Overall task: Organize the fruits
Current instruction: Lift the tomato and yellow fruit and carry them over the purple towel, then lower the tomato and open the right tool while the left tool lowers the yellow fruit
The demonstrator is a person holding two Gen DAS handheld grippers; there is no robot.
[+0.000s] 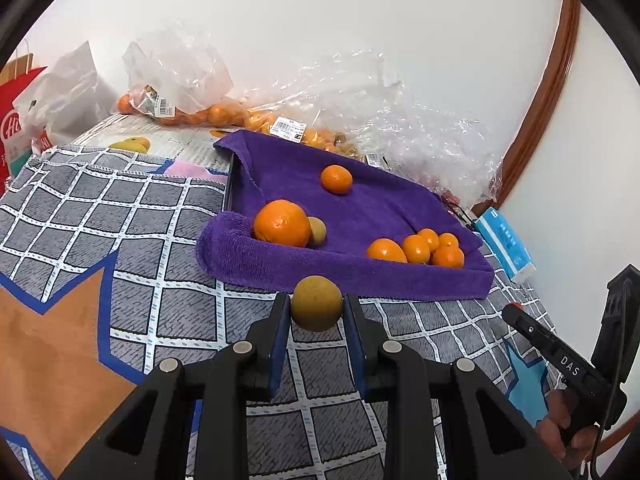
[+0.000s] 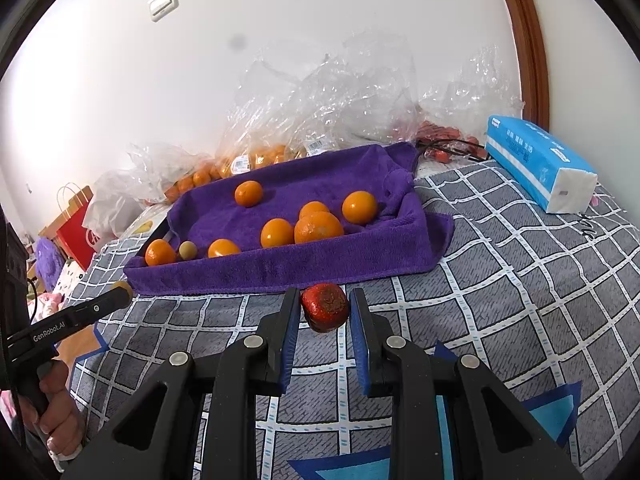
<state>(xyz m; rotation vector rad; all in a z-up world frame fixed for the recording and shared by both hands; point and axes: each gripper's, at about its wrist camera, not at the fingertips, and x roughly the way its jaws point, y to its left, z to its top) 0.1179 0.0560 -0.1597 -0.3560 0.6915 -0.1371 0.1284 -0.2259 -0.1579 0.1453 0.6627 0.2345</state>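
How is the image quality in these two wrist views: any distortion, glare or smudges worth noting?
Left wrist view: strong fisheye bending, the wooden door frame curves and the corners are black; the clear plastic bags glint; the brown fruit in the left gripper is sharp. Right wrist view: same bending, a grey smudge on the wall, and the red fruit is crisp with small highlights.
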